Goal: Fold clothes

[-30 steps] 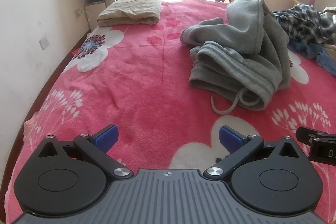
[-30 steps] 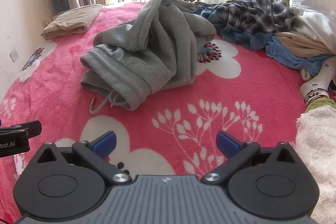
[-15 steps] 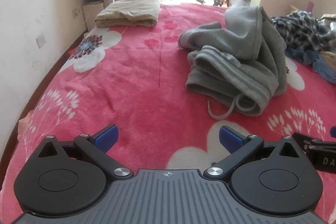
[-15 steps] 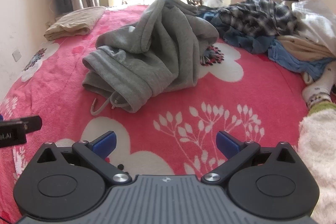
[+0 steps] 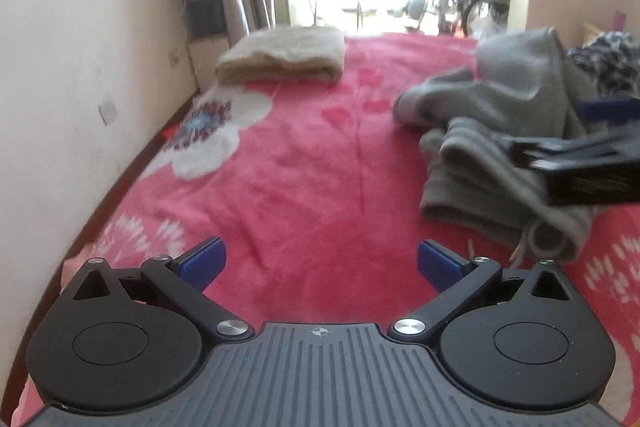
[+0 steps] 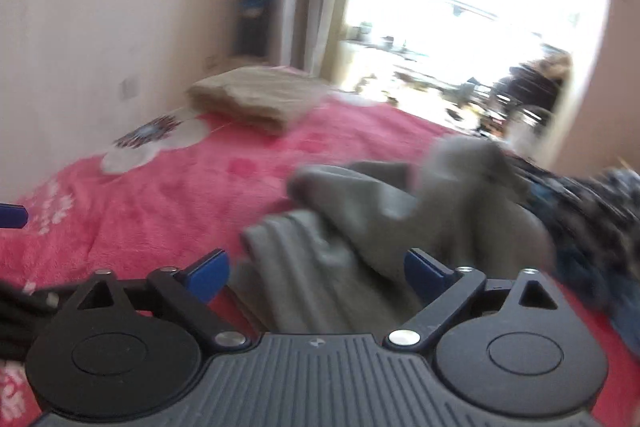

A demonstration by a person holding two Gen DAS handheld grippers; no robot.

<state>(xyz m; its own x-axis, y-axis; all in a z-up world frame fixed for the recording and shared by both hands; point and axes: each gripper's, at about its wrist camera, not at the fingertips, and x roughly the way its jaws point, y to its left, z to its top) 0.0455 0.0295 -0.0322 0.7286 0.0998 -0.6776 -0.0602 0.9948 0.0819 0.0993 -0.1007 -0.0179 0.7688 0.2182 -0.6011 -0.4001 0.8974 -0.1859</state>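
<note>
A crumpled grey hoodie [image 5: 500, 131] lies on the pink flowered blanket [image 5: 304, 163], right of the middle; it also shows in the blurred right wrist view [image 6: 360, 219]. My left gripper [image 5: 318, 261] is open and empty, low over bare blanket to the hoodie's left. My right gripper [image 6: 316, 269] is open, right over the hoodie's ribbed hem, with the cloth between its fingers; it also shows in the left wrist view [image 5: 580, 163] across the hoodie.
A folded beige garment [image 5: 284, 57] lies at the far left of the bed, near the wall [image 5: 80, 47] and curtain. A heap of plaid and blue clothes [image 6: 592, 211] lies to the right. A bright doorway is behind.
My right gripper has swung forward and left, from well back on the blanket to over the hoodie's hem. My left gripper moved forward and lower. Both stay open.
</note>
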